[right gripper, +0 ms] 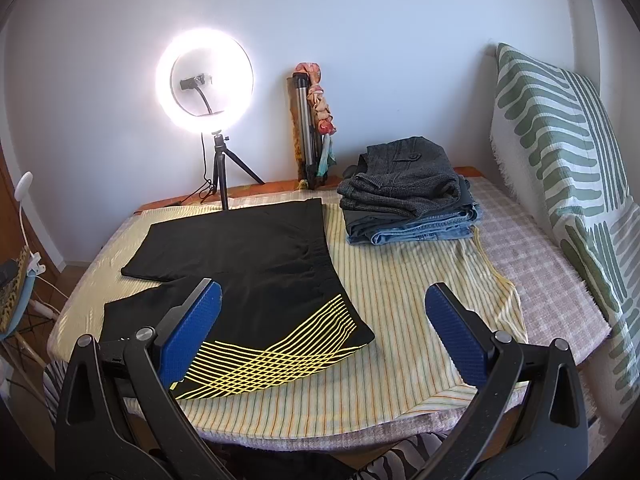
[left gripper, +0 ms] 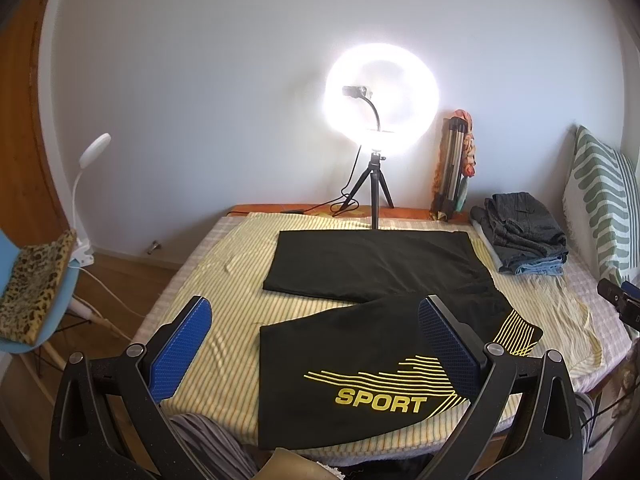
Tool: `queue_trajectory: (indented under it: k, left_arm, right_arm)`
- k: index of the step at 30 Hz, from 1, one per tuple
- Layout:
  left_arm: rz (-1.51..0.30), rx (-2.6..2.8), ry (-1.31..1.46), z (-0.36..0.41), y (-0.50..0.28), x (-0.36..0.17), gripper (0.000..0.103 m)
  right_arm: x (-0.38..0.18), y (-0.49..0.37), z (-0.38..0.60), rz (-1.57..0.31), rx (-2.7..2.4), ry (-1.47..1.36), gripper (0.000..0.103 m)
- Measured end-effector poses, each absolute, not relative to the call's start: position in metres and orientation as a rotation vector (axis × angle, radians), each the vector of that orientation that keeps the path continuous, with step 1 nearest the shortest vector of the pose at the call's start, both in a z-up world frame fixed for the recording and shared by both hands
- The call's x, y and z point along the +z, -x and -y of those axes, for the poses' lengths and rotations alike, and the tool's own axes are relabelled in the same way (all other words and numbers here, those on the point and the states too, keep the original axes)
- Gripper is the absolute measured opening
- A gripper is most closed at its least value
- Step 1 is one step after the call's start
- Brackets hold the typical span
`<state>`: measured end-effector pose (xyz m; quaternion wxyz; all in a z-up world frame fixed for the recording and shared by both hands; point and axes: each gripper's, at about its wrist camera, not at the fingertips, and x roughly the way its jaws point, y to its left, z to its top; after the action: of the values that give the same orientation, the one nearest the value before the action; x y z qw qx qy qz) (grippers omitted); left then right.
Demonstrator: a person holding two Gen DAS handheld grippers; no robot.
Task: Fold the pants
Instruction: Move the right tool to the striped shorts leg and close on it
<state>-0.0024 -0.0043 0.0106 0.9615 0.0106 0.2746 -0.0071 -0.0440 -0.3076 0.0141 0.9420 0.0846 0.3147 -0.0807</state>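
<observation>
The left gripper, with black arms and blue textured pads, hangs wide open and holds nothing above the near edge of the bed; the right gripper is equally spread and empty. Below them the black sport shorts with yellow line print lie flat and unfolded on the yellow striped cloth, legs pointing to the bed's left edge. A stack of folded grey and denim garments sits near the far right corner. A glowing ring light on a small black tripod stands at the far edge.
</observation>
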Motion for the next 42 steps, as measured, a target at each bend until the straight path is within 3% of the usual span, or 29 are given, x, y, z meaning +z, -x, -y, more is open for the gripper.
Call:
queue_trajectory:
  k: [19, 34, 37, 42]
  left_arm:
    - [-0.77, -0.088, -0.089, -0.002, -0.036, -0.046, 0.103]
    - [-1.083, -0.304, -0.278, 0.04, -0.073, -0.138, 0.103]
    - [-1.132, -0.339, -0.295, 0.043, -0.078, -0.154, 0.102]
    - [-1.172, -0.338, -0.319, 0.042, -0.083, -0.173, 0.102]
  right_arm:
    - [-0.024, 0.009, 0.309, -0.73, -0.054, -0.054, 0.103]
    - [-0.114, -0.052, 0.287, -1.072, 0.246, 0.125, 0.103]
    - [-0.128, -0.05, 0.273, -1.103, 0.348, 0.256, 0.101]
    - [-0.15, -0.041, 0.245, -1.153, 0.469, 0.466, 0.087]
